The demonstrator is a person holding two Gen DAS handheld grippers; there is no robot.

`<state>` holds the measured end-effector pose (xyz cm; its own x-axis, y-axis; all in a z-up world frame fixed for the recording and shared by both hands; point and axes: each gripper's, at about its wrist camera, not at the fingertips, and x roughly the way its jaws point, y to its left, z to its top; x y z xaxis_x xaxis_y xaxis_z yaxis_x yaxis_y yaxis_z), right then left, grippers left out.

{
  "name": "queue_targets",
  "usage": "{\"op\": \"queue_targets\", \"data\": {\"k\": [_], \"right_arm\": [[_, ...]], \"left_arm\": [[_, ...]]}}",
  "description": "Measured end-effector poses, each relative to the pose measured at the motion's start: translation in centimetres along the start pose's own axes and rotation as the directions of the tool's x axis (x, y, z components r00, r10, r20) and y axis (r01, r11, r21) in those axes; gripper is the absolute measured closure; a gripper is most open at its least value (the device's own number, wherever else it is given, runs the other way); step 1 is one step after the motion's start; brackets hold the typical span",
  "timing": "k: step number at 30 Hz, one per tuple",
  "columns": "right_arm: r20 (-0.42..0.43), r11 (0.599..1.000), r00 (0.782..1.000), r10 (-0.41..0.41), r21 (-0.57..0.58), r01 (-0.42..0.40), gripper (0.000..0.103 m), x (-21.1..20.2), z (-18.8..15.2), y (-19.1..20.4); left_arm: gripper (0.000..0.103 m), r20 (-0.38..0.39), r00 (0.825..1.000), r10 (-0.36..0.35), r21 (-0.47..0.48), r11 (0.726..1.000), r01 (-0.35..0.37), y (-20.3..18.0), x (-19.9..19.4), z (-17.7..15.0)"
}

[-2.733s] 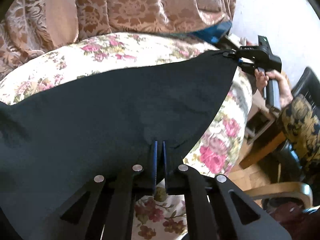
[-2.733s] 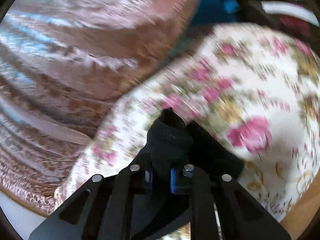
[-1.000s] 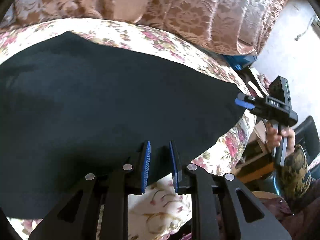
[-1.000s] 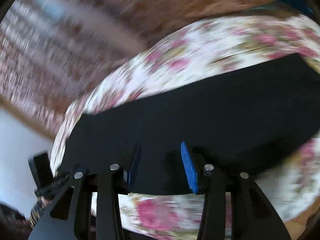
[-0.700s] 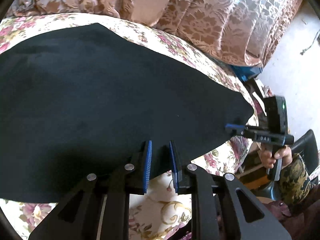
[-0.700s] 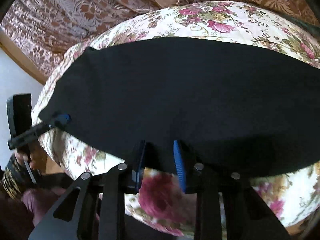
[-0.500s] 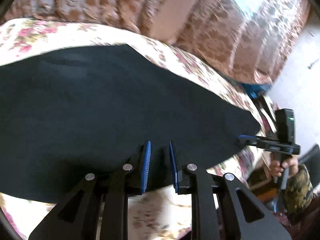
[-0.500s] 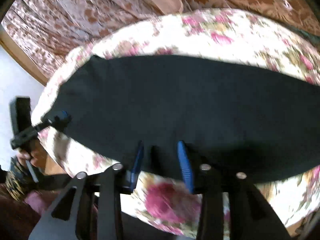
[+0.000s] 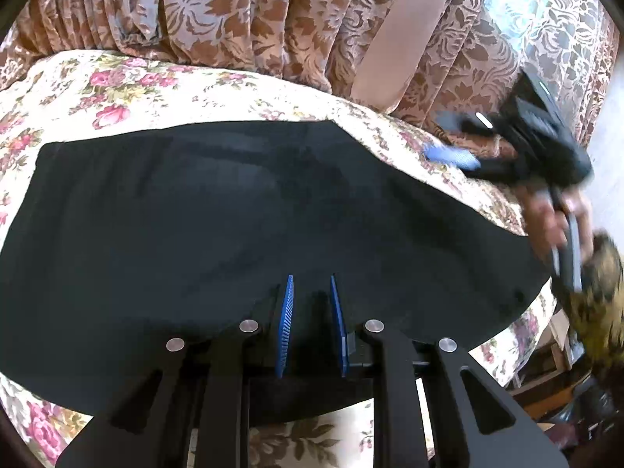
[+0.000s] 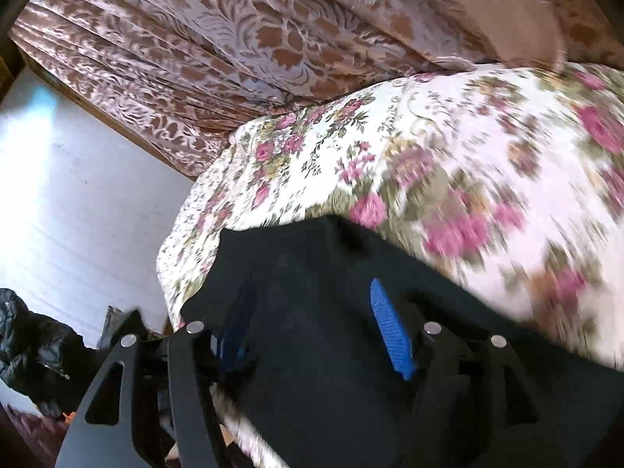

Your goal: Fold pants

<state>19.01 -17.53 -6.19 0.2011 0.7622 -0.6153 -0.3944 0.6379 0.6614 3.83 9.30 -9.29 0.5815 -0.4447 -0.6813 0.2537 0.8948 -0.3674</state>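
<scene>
A: What had moved since the earlier view? The right tongs point(image 9: 448, 140), which had been at the right-hand corner of the black, flat-lying pants point(image 9: 241, 226), had swung off past the far right edge of the pants and showed blurred over the floral bedspread point(image 9: 117, 85). Their jaws had just been opening, and nothing was between them.

B: And the left tongs point(image 9: 310, 323)?

A: They sat low at the near edge of the pants, blue pads a narrow gap apart. Black cloth lay under and around them, but I could not tell whether the pads pinched it.

B: How far along did it look?

A: I'd judge one fold done: the pants lay spread as a long, broad dark panel across the bedspread, its corners laid down. They still looked long, so at least one more fold, end to end, seemed left.

B: How did the cloth look?

A: Matt black, soft, mostly smooth, with faint creases near the middle. In the right wrist view the pants point(image 10: 319, 273) ended in a squarish corner on the bedspread point(image 10: 448, 136), just below the right tongs' point(image 10: 312, 312) spread pads.
</scene>
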Motion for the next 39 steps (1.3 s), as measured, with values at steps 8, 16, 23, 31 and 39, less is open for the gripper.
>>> {"op": "queue_targets", "data": {"k": [8, 16, 23, 31, 39], "right_arm": [[-0.212, 0.995, 0.977, -0.022, -0.100, 0.001, 0.042, 6.9, 2.4, -0.9], [-0.258, 0.979, 0.964, 0.068, -0.168, -0.114, 0.041, 8.4, 2.9, -0.2], [-0.164, 0.981, 0.986, 0.033, -0.182, -0.063, 0.097, 8.6, 4.1, 0.1], [-0.143, 0.971, 0.972, -0.188, -0.178, 0.162, 0.099, 12.4, 3.9, -2.4], [-0.077, 0.985, 0.988, -0.132, -0.121, 0.122, 0.062, 8.8, 3.2, -1.3]], "left_arm": [[0.085, -0.018, 0.999, -0.029, -0.032, 0.999, 0.029, 1.0, 0.9, -0.6], [0.085, -0.020, 0.999, -0.046, -0.057, 0.997, 0.045, 1.4, 1.1, -0.7], [0.085, -0.025, 0.999, -0.037, -0.085, 0.996, 0.035, 1.5, 1.2, -0.7], [0.085, -0.053, 0.999, -0.003, -0.145, 0.989, -0.005, 1.9, 2.7, 0.4], [0.085, 0.001, 0.998, 0.061, -0.188, 0.980, -0.059, 4.0, -1.0, 0.8]]}}
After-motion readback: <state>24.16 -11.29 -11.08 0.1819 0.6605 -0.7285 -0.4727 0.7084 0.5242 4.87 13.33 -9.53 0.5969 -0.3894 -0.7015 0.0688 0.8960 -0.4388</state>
